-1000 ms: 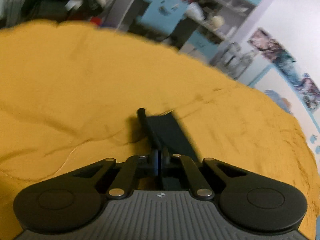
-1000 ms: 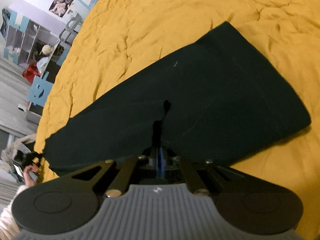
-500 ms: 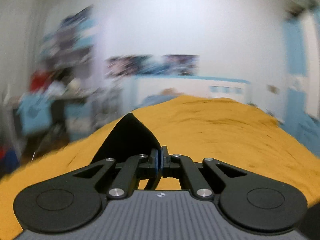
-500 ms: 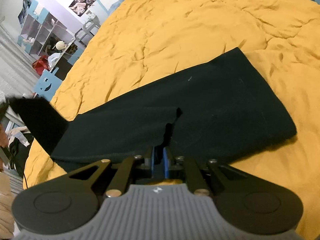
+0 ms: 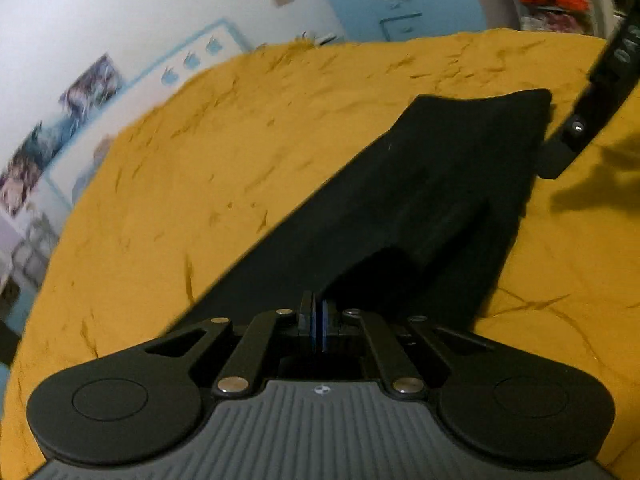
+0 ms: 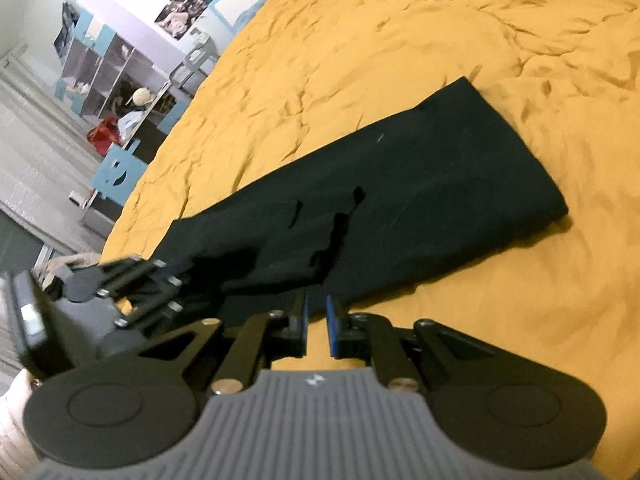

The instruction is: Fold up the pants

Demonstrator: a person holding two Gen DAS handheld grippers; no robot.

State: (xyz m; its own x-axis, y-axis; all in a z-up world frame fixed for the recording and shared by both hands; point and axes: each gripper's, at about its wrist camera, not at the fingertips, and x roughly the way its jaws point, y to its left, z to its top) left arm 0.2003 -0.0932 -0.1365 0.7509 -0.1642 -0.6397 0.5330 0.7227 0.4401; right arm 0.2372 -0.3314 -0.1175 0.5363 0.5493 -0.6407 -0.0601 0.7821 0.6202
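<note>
Compared with half a second earlier, your left two-finger gripper (image 5: 316, 320) had swung round: then its camera looked at the white wall with a lifted corner of dark cloth in front, and now it looked down over the dark black-green fabric pants (image 6: 400, 184) lying on the wrinkled mustard-yellow bedspread (image 6: 400, 40). Your right two-finger gripper (image 6: 318, 320) had changed too. Earlier its blue pads were together on a ridge of the cloth; now they stood a small gap apart, with yellow bedspread visible between them, and they held nothing. The near edge of the pants lay just in front of the right fingertips, with a small raised crease there.

The left gripper was pressed closed, its blue pads (image 5: 326, 324) meeting with almost no gap. A fold of the pants (image 5: 420, 200) rose directly from the pads, so it seemed to grip the cloth, though the exact pinch point was dark and hard to see. In the right wrist view, the left gripper (image 6: 176, 280) sat at the near left end of the pants, and the picture was blurred there.

The pants stretched diagonally across the bedspread as a long band, the far end flat and square. In the left wrist view, part of the right gripper (image 5: 572, 136) appeared beside the far corner of the pants. A white-and-blue shelf unit (image 6: 108, 68) stood beyond the bed.
</note>
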